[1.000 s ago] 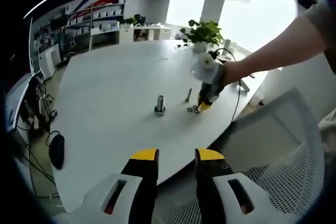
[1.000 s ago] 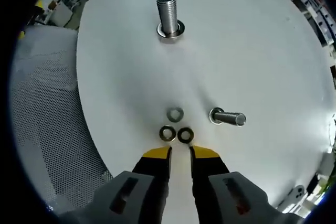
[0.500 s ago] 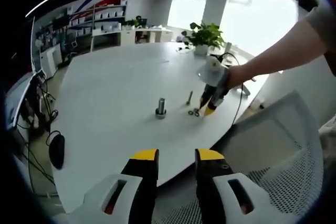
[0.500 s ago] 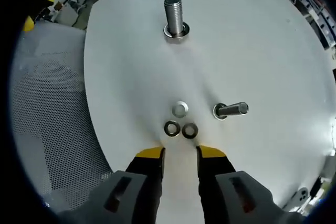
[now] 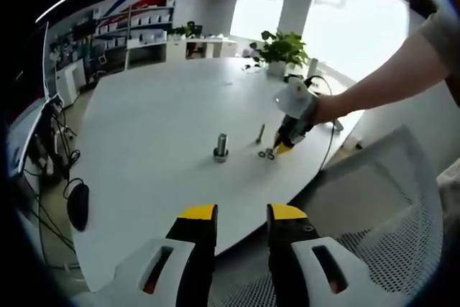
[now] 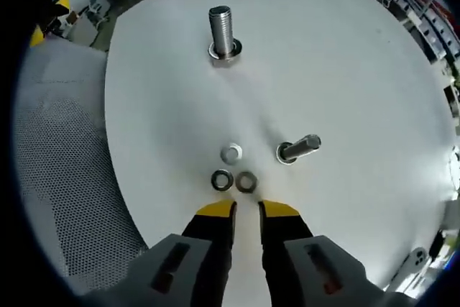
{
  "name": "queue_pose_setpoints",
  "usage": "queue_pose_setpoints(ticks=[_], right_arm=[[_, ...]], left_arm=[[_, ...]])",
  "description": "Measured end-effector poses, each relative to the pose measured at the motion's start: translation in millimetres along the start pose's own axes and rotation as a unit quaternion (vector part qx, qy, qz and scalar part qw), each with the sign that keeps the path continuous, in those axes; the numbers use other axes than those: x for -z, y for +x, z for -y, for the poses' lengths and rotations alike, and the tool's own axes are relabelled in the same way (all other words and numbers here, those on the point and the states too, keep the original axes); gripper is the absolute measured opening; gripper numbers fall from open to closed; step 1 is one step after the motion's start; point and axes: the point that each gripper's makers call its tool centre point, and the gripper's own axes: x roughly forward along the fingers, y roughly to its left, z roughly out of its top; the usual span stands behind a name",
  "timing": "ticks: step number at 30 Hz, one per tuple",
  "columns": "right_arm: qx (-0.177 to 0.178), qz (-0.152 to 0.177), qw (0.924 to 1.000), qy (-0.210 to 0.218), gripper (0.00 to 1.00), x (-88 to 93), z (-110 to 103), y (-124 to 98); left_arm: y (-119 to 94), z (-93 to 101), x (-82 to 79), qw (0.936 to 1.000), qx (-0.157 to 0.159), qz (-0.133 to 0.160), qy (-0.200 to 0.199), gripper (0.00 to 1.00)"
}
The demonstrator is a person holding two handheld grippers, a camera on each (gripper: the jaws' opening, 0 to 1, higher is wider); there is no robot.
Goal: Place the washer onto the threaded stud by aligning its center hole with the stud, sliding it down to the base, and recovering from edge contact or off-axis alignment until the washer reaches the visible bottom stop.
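silver washer (image 6: 231, 154) ahead of (beyond) right hand-held gripper (image 6: 246, 210)

Right gripper (image 6: 246, 210), yellow-tipped black jaws: gap narrower than half a second ago, back to roughly the spacing of a second ago, nothing between the tips. Tips now just short of the pair of dark steel ring washers (image 6: 233, 180) lying side by side on the white table (image 6: 359, 84); half a second ago they sat farther back from that pair. In the left gripper view, the right gripper (image 5: 285, 143) and the hand (image 5: 321, 108) holding it sit closer over the same washer pair (image 5: 266, 153) than half a second ago. Washers themselves not displaced.
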Motion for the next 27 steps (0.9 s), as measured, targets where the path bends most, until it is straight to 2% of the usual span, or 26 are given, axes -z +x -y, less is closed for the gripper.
queue_pose_setpoints(ticks=[5,11,17,20,24,27], right_arm=[[0.0,-0.002,0.9997,-0.022,0.17,-4.6,-0.3,1.6],[-0.004,0.009,0.9997,-0.022,0.17,-11.7,-1.0,3.1],[-0.009,-0.006,0.9991,-0.041,0.17,-14.2,-0.8,4.9],[-0.007,-0.012,0.9977,-0.066,0.16,-17.3,-3.5,5.5],[-0.01,-0.022,0.9974,-0.068,0.16,-17.4,-2.2,6.2],[-0.017,-0.043,0.9956,-0.081,0.15,-17.3,-2.6,6.0]], left_arm=[[0.2,-0.9,-0.1,1.0,-0.002,0.0,0.0,0.25],[0.4,-1.6,0.5,1.0,-0.004,-0.003,-0.001,0.25],[0.4,-2.1,1.0,1.0,-0.006,-0.005,0.0,0.25],[0.6,-2.1,1.4,1.0,-0.005,-0.006,-0.001,0.25],[0.9,-2.3,2.4,0.9999,-0.006,-0.008,-0.001,0.25],[1.0,-1.9,2.5,1.0,-0.005,-0.008,-0.002,0.25]])
